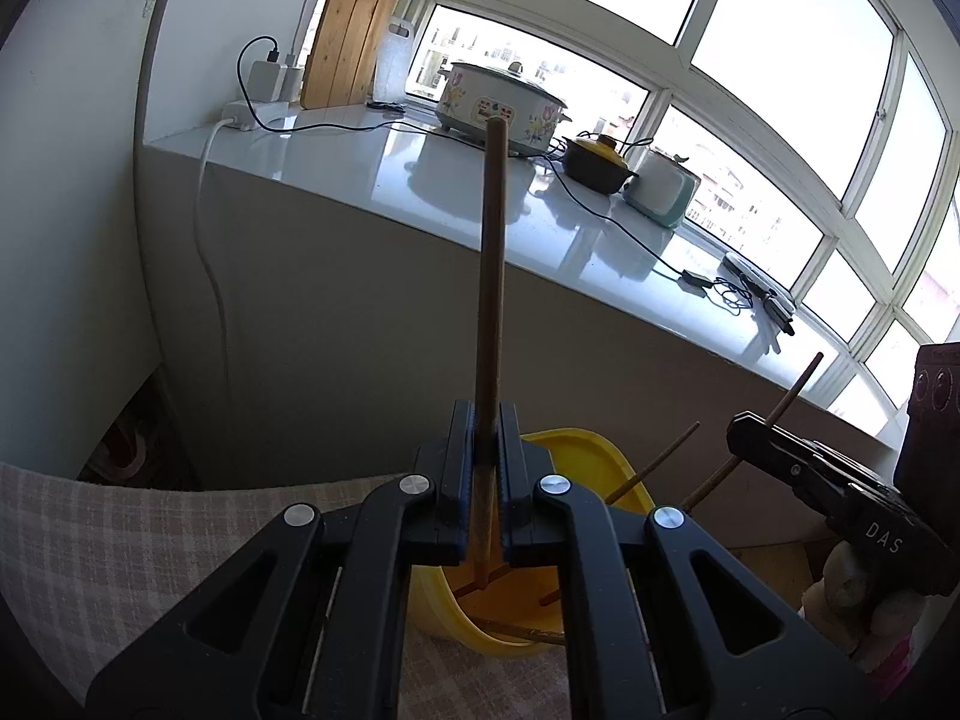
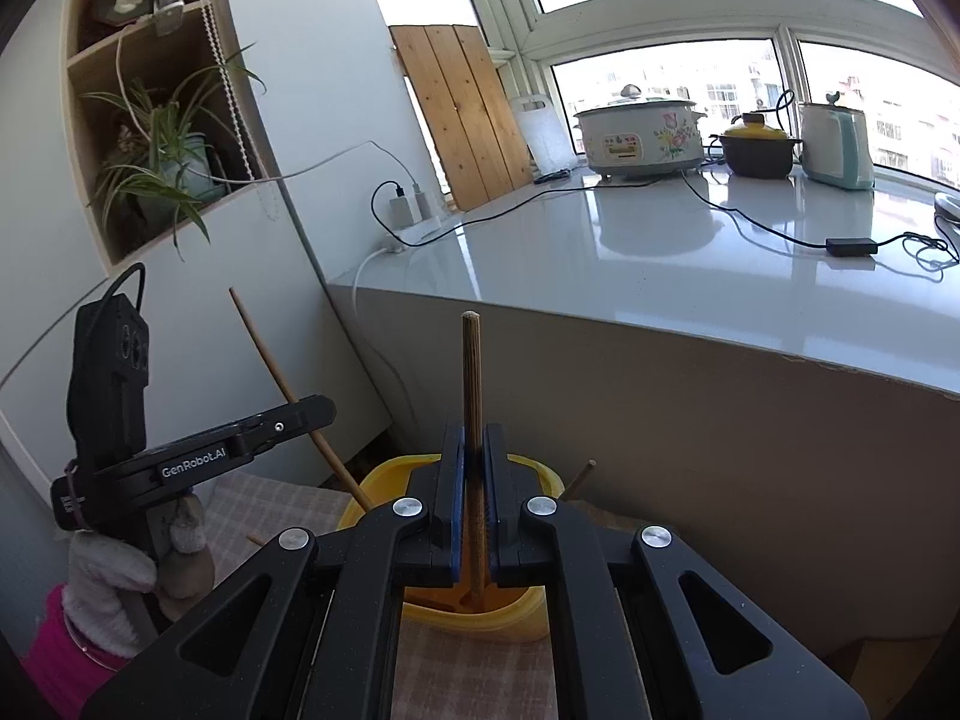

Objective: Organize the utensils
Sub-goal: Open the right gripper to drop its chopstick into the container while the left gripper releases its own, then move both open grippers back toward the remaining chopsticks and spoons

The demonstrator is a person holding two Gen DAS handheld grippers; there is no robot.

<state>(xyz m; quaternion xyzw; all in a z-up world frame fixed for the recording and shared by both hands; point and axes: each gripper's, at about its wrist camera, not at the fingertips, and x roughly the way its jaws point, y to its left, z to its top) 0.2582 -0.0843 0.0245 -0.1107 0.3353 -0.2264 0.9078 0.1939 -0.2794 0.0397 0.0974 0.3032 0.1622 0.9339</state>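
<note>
Both hand-held grippers clamped on chopsticks [image 1: 489,276] above yellow holder [image 2: 528,606]; counter [image 2: 690,252] behind.

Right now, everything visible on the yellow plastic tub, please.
The yellow plastic tub looks glossy and thick-walled, with a rolled rim and rounded corners. It sits upright and open on a beige checked cloth, below both grippers. Several thin wooden chopsticks lean or lie inside it. Both gripper frames hide much of it.
</note>
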